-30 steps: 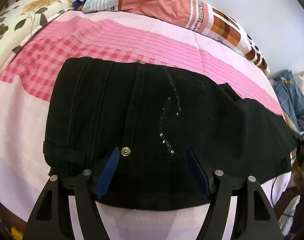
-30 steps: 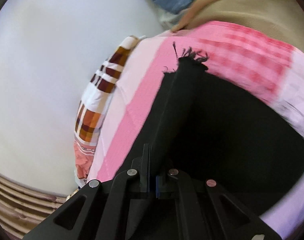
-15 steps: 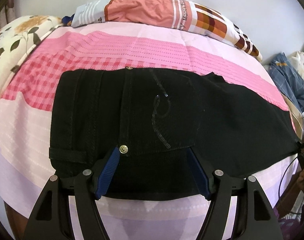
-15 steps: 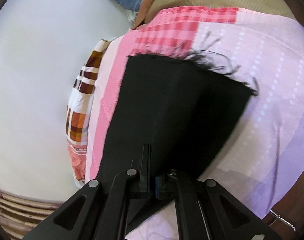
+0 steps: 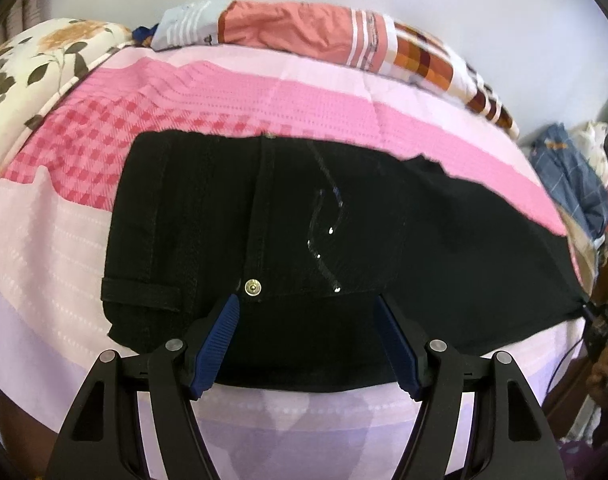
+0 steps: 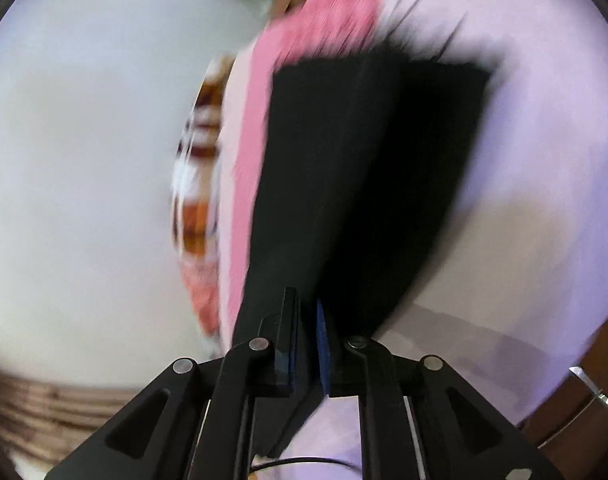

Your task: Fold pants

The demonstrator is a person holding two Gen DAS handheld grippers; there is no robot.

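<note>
One pair of black pants (image 5: 288,240) is laid flat across a bed (image 5: 64,240) covered in a pink and lilac sheet, the waistband end toward the left tool and the legs run out to the right of that view. One brass button (image 5: 252,287) is seen at the waistband, and a curl of small sparkling studs (image 5: 323,232) is set on the pocket beside it.

The left tool (image 5: 307,340) is held over the near edge of the waistband with its jaws standing well apart; the blue pads (image 5: 218,340) are placed either side of the button area, and no cloth is pinched between them. Whether the tips rest on the fabric cannot be told.

In the blurred right wrist view, the right tool (image 6: 305,344) is seen at the pants (image 6: 343,180) leg end, the frayed hem lying far from it. Its jaws have just been opening: a narrow gap now shows between them, and a fold of black cloth is still seen in that gap. Whether the pads still press on it cannot be told through the blur.

Beyond the pants, against the wall, one striped and checked cloth (image 5: 343,40) is bunched along the far edge of the bed. One floral pillow (image 5: 32,64) is seen left of the pants, and a heap of clothes (image 5: 571,176) right of them.
</note>
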